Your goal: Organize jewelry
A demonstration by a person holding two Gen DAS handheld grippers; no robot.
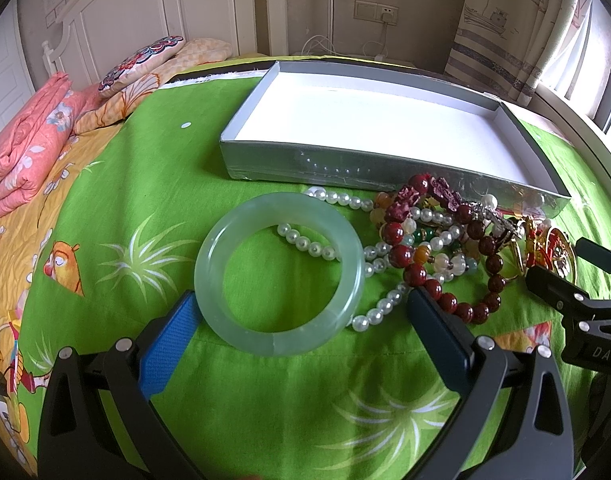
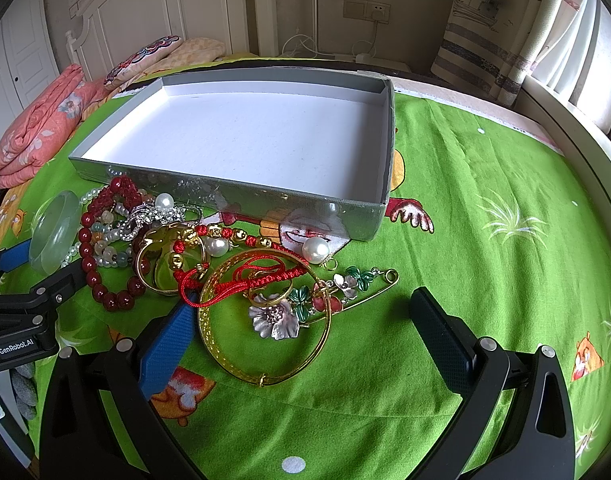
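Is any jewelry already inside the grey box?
No. In the right wrist view the box shows only a bare white floor, and the jewelry pile lies on the bedspread in front.

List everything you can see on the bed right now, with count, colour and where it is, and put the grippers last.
Box: one, grey outside, white inside, nothing in it, behind the jewelry pile.
Jade bangle: one, pale green, flat on the sheet between the left gripper's fingers, over part of the pearl strand.
Pearl strand: one, white, running under the bangle into the pile.
Dark red bead bracelet: one, in the pile before the box.
Gold bangle: one large, nearest the right gripper.
Flower brooch: one, silver-pink with green leaves, inside the gold bangle.
Red cord bracelet: one, gold beads, mid-pile.
Bedsheet: one, green, cartoon print.
Folded quilt: one, pink, far left.
Left gripper: open, around the bangle.
Right gripper: open, at the gold bangle.
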